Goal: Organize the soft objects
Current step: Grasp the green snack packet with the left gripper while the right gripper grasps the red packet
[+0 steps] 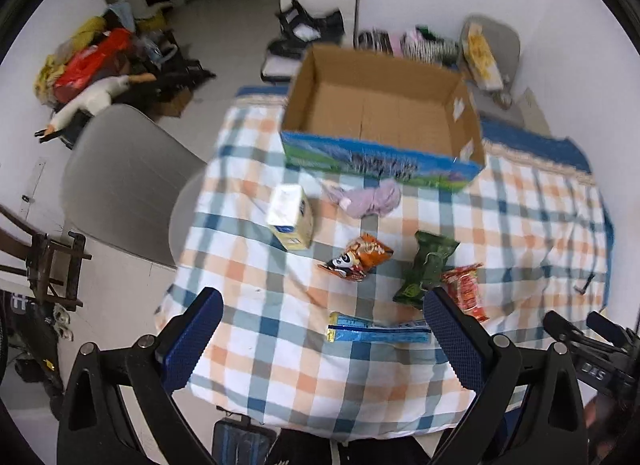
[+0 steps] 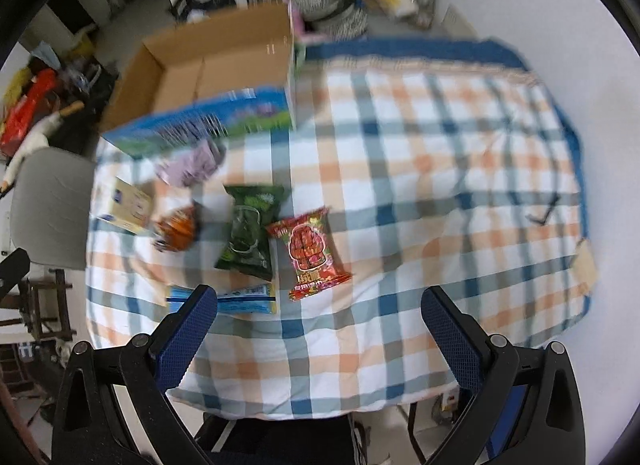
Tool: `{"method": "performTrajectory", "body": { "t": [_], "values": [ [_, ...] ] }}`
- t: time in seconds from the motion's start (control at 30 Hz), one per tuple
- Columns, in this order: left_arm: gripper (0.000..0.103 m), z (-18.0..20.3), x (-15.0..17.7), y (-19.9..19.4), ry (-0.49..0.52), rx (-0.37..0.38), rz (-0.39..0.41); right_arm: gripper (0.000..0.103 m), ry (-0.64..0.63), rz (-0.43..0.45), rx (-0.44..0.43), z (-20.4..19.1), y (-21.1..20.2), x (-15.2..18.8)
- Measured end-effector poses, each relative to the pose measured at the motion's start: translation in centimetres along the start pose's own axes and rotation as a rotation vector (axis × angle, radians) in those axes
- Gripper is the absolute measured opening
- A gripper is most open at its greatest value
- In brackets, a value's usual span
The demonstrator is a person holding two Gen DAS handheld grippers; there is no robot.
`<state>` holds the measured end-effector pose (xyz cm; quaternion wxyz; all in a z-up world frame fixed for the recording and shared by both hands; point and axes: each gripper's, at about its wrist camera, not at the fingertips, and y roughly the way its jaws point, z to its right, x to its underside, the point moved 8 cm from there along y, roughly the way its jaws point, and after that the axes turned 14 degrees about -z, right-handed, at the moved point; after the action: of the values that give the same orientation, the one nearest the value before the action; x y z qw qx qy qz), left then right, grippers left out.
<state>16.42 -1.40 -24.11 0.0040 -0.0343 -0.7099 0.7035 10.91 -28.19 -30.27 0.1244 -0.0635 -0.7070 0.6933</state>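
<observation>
Left wrist: crinkly snack packets before an open cardboard box.

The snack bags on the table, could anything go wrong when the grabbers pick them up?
Maybe. The green bag and red bag lie touching, so a grab might catch both. The blue packet lies flat near the tablecloth edge and could get nudged off. The loose cloth might bunch under the fingers.
</observation>
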Motion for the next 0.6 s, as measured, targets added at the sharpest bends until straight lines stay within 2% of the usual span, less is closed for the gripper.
{"method": "performTrajectory", "body": {
  "t": [0.1, 0.27, 0.37, 0.4, 0.43, 0.47, 0.5, 0.6],
  "values": [
    [0.103, 2.0, -1.1, 3.9, 0.043, 0.007, -0.051, 0.103, 0.004, -0.08, -0.001, 0.2, 6.1, -2.5],
    [0.103, 5.2, -2.0, 10.2, 0.097, 0.005, -0.14, 0.1, -0.014, -0.172, 0.024, 0.2, 14.0, -4.3],
    [0.103, 6.5, -2.2, 13.6, 0.117, 0.014, -0.197, 0.092, -0.034, -0.237, 0.045, -0.2, 18.3, -4.8],
    [0.103, 6.9, -2.2, 14.5, 0.124, 0.017, -0.213, 0.084, -0.035, -0.256, 0.054, -0.1, 19.6, -5.0],
    [0.098, 7.2, -2.2, 15.3, 0.127, 0.022, -0.227, 0.075, -0.032, -0.279, 0.057, 0.0, 20.9, -5.0],
    [0.094, 7.5, -2.2, 15.9, 0.131, 0.029, -0.235, 0.067, -0.026, -0.295, 0.032, -0.1, 21.8, -5.0],
    [0.09, 7.9, -2.1, 16.5, 0.138, 0.041, -0.25, 0.054, -0.013, -0.311, 0.008, 0.0, 22.4, -4.8],
    [0.088, 9.1, -1.9, 17.8, 0.144, 0.08, -0.283, 0.051, 0.028, -0.287, 0.01, 1.0, 22.6, -4.8]
  ]
}}
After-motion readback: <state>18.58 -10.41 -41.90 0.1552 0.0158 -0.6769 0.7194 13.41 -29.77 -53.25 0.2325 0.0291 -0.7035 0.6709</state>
